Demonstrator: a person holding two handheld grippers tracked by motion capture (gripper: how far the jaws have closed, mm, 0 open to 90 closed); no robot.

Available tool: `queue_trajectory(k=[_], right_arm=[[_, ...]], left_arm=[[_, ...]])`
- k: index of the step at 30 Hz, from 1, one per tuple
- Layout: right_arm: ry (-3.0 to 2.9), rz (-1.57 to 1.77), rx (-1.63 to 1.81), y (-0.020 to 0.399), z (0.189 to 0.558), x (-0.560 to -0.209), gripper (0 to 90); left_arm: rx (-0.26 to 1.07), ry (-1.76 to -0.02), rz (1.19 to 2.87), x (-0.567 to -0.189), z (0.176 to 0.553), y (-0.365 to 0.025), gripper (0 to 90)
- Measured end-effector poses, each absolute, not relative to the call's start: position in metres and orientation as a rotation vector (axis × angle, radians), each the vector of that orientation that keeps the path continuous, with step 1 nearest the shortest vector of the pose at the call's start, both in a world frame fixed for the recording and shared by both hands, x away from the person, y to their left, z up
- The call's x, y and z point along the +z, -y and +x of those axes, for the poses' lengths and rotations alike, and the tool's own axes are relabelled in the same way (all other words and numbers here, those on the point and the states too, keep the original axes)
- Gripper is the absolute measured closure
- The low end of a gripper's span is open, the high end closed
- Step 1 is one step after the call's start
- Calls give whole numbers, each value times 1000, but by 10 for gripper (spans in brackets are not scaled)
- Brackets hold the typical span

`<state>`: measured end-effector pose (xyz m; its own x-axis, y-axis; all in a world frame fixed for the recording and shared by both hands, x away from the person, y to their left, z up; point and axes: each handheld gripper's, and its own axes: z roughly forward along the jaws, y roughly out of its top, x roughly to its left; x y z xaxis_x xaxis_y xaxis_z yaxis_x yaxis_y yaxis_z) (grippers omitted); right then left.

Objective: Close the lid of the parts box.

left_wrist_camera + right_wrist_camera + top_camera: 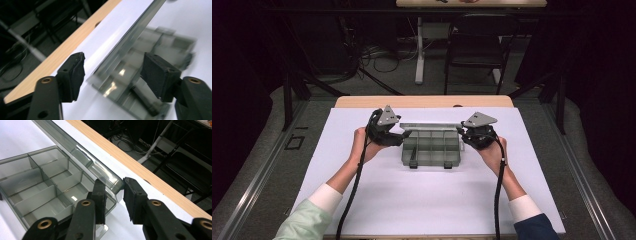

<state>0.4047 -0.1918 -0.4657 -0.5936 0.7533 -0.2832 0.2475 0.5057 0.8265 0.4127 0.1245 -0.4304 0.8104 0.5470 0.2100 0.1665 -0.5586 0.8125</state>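
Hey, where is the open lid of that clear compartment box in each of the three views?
High view: the lid stands along the box's far edge, centre, between both grippers.
Left gripper view: edge-on, running diagonally from the top right down to centre.
Right gripper view: upper left to centre, its corner between the fingers.
Shared landmark: the table's wooden edge.

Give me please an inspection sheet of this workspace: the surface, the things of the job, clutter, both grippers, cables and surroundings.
Surface: white sheet over a wooden table.
Job's things: smoky clear compartment box, its lid raised; compartments look empty.
Clutter: nothing seen.
Grippers: left gripper open, jaws either side of the lid's edge, not closed on it; right gripper open, jaws around the lid's corner with a gap.
Cables: one black cable from the left gripper, another from the right, both running toward the person.
Surroundings: dark room, chair, floor wiring, second table behind.
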Motion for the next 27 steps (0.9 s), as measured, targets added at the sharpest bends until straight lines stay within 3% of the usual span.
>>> queue_trajectory(k=[1,5,9,14,21,23,27], right_arm=[[-2108,816,1015,192,404,-466,711],[-2108,810,1014,192,402,-469,709],[-2114,808,1014,193,399,-471,707],[-2123,804,1020,195,395,-473,696],[-2153,807,1015,198,388,-479,640],[-2174,806,1016,199,385,-482,570],[-2203,838,1037,202,380,-485,324]], left_arm=[[575,-528,2128,-425,411,-124,364],[597,-598,2116,-414,419,-120,609],[552,-676,2129,-419,434,-119,732],[482,-690,2177,-431,434,-118,790],[460,-667,2219,-444,427,-116,793],[449,-659,2229,-448,425,-116,797],[440,-639,2231,-457,420,-116,825]])
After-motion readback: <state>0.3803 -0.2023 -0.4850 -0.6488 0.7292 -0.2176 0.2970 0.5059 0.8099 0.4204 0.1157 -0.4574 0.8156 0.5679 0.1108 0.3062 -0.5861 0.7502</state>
